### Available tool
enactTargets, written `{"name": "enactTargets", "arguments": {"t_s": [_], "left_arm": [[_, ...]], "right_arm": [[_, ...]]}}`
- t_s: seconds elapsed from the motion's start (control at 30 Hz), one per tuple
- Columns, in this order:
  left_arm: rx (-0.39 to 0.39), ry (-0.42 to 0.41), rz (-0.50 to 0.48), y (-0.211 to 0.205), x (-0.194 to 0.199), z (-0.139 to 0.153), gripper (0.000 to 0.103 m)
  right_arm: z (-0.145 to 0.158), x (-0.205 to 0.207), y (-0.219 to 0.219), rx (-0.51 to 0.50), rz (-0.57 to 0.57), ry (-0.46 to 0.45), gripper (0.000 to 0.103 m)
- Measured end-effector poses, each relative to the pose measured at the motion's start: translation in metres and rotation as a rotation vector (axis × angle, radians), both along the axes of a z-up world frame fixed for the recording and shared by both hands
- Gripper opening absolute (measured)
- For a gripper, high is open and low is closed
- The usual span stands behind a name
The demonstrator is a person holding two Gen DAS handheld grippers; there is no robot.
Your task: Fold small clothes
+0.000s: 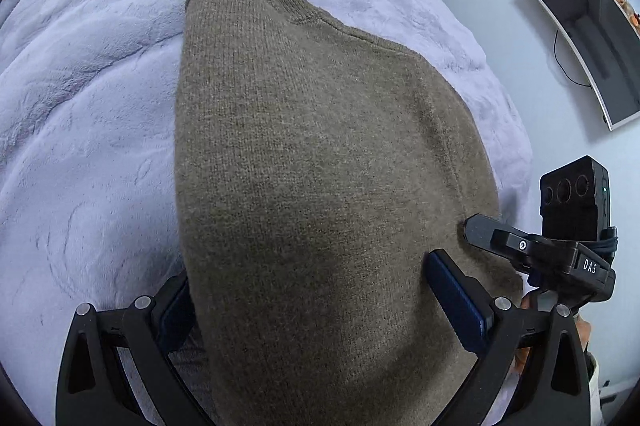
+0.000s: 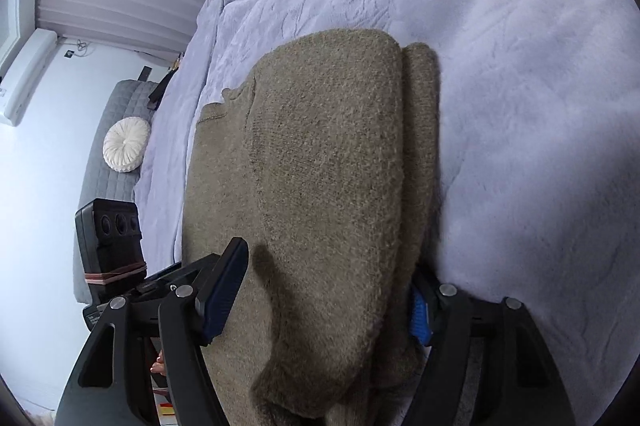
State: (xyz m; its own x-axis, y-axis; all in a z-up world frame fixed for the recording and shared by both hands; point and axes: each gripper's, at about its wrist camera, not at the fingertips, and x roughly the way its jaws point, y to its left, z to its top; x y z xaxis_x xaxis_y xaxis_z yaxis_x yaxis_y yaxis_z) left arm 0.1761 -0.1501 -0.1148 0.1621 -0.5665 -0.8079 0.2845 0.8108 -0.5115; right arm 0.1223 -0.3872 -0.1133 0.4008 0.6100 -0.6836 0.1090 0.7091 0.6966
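Across the middle of both frames the sweater (image 1: 320, 153) lies on the blanket (image 1: 88, 113) already doubled over, jaws of left gripper (image 1: 320, 310) and right gripper (image 2: 320, 306) apart astride it, maybe one fold left

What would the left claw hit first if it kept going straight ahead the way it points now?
The brown sweater. It already lies between the open fingers of the left claw and stretches ahead; beyond it comes the lilac blanket. Depth is hard to judge in this view.
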Motion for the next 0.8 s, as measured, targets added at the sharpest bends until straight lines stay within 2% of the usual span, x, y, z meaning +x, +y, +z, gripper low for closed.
{"name": "enactTargets", "arguments": {"t_s": [0.1,0.17,0.2,0.23,0.27,0.3,0.33,0.43,0.57,0.8], "left_arm": [[0.022,-0.004,-0.019,-0.006,0.002,-0.002,0.103],[0.025,-0.002,-0.019,-0.006,0.003,-0.001,0.103],[0.025,-0.007,-0.015,-0.008,0.002,-0.001,0.1],[0.027,-0.022,-0.007,-0.007,0.0,0.002,0.092],[0.023,-0.039,0.0,-0.005,-0.003,0.005,0.087],[0.015,-0.061,0.0,-0.004,-0.005,0.009,0.077],[0.014,-0.083,-0.006,-0.003,-0.008,0.014,0.067],[-0.002,-0.113,-0.022,0.005,-0.014,0.026,0.055],[-0.053,-0.119,-0.022,0.023,-0.024,0.044,0.054],[-0.11,-0.13,0.013,0.067,-0.052,0.084,0.054]], "right_arm": [[-0.003,0.003,0.004,-0.008,-0.001,-0.009,0.074],[-0.002,0.003,0.007,-0.045,0.004,-0.006,0.067],[-0.001,0.002,0.008,-0.062,0.006,-0.001,0.057],[0.0,0.001,0.007,-0.042,0.002,-0.003,0.045],[0.002,-0.001,0.006,-0.015,-0.005,-0.005,0.039],[0.005,-0.003,0.007,0.001,-0.009,-0.014,0.035],[0.009,-0.004,0.009,0.009,-0.008,-0.026,0.034],[0.021,-0.01,0.014,0.079,-0.007,-0.061,0.033],[0.039,-0.02,0.021,0.171,-0.016,-0.093,0.033],[0.074,-0.045,0.048,0.224,0.005,-0.119,0.033]]}}
